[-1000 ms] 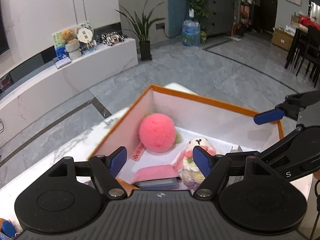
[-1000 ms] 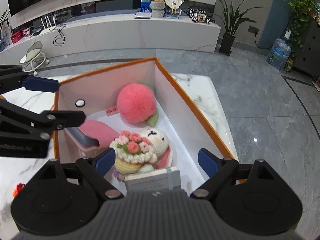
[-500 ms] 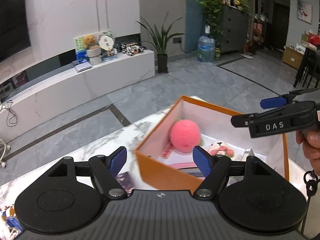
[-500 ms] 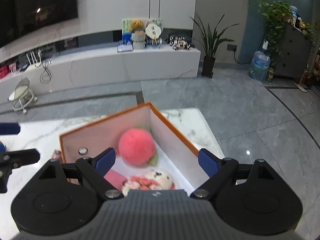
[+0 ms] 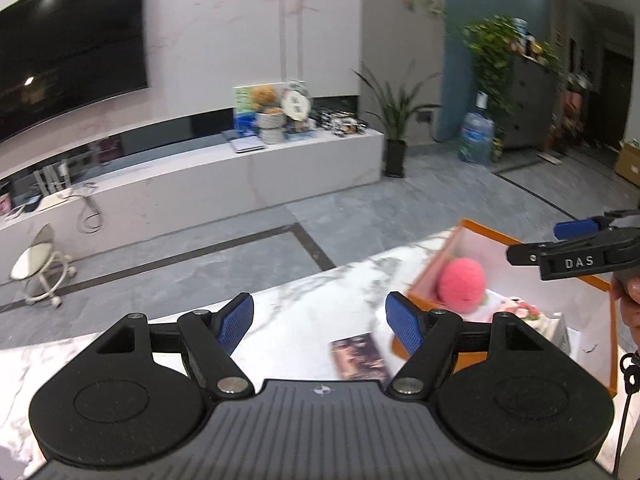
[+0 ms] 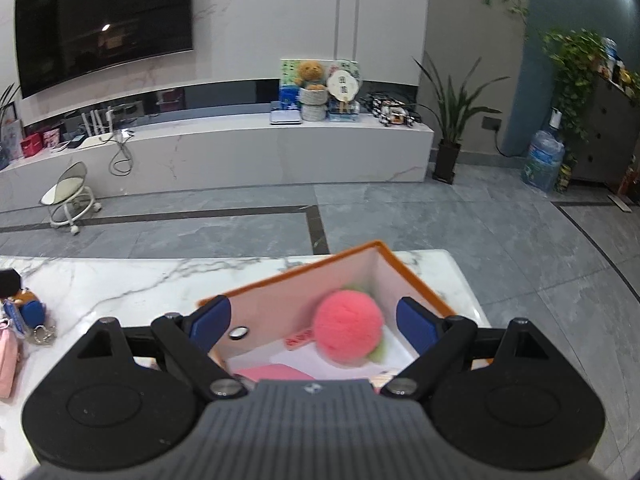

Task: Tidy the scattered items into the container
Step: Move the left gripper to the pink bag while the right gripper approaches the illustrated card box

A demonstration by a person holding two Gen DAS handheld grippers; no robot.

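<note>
An orange box with a white inside stands on the marble table; in the right wrist view the box lies right below me. It holds a pink plush ball, a pink wallet and a crocheted doll. My left gripper is open and empty above the table, left of the box. My right gripper is open and empty above the box, and the right gripper also shows in the left wrist view. A dark booklet lies on the table by the box's near corner.
A small blue toy with a keychain and a pink pouch lie at the table's left end. Beyond the table are grey floor tiles, a low white TV bench, a small stool and a potted plant.
Both grippers have lifted up and back from inside the box. The left one swung left over the table, so the box now sits at its right.
</note>
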